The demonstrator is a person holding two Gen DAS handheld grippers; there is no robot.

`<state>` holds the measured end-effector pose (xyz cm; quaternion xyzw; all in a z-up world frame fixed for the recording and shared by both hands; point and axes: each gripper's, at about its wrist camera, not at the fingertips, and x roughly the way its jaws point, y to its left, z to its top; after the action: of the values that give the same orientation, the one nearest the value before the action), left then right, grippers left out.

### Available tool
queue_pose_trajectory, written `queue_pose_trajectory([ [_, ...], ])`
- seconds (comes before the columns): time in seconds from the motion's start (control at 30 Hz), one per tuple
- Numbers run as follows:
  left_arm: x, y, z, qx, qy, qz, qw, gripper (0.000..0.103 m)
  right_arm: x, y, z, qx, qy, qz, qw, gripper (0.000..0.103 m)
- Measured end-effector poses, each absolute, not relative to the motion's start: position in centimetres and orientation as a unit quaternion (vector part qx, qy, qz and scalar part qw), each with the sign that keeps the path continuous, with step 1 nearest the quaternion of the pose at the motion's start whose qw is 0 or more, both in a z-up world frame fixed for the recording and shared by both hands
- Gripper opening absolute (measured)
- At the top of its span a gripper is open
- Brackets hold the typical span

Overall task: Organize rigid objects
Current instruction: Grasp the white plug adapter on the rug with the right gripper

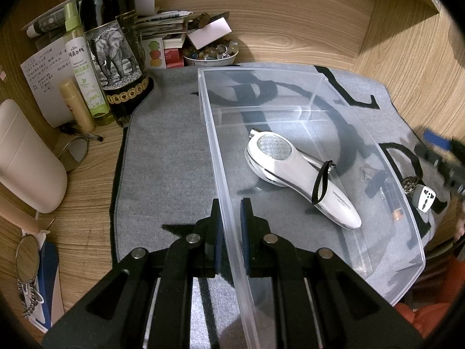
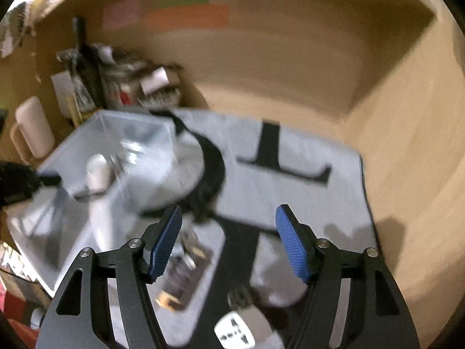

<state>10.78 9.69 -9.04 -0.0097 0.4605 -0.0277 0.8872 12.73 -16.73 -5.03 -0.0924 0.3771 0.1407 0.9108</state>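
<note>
A clear plastic bin [image 1: 386, 180] stands on the grey mat [image 1: 168, 151]. A white and silver handheld device [image 1: 293, 171] with a black wrist loop lies inside it. My left gripper [image 1: 232, 232] is shut on the bin's near left wall, one pad on each side. A white travel adapter [image 1: 425, 197] lies on the mat right of the bin. In the blurred right wrist view, my right gripper [image 2: 228, 232] is open and empty above the mat, with the adapter [image 2: 237, 330] just below it and the bin [image 2: 52, 232] to its left. A small dark object [image 2: 181, 276] lies near its left finger.
A dark wine bottle [image 1: 114, 46], a green spray bottle [image 1: 84, 69], papers and a bowl of stones [image 1: 210, 52] crowd the back left. A white container [image 1: 26, 160] and glasses [image 1: 27, 264] sit at the left. Wooden walls close the back and right.
</note>
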Motion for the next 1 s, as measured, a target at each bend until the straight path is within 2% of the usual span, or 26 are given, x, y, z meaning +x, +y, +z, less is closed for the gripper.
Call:
queue_pose_trajectory([
  [0.4,10.8,9.7,-9.0,-0.009,0.46,-0.028,0.887,0.011,9.7,-19.8,-10.4,-0.041,0.455,0.108,0.883,0.064],
  [0.47,10.8,9.7,-9.0,-0.009,0.46,-0.028,0.887,0.011,9.2,-19.9,-10.9,-0.037,0.464,0.112,0.878,0.059],
  [0.53,10.8,9.8,-9.0,-0.009,0.46,-0.028,0.887,0.011,8.8,-20.0,-11.0,-0.04,0.465,0.108,0.878,0.051],
  [0.57,10.7,9.7,-9.1,-0.009,0.46,-0.029,0.887,0.011,8.8,-20.1,-11.1,-0.041,0.466,0.106,0.878,0.05],
  [0.8,10.8,9.8,-9.1,-0.009,0.46,-0.029,0.887,0.011,8.8,-20.7,-10.1,-0.024,0.451,0.108,0.886,0.05],
  [1.0,10.7,9.7,-9.1,-0.009,0.46,-0.029,0.887,0.011,9.5,-19.8,-7.0,-0.036,0.405,0.121,0.906,0.05],
])
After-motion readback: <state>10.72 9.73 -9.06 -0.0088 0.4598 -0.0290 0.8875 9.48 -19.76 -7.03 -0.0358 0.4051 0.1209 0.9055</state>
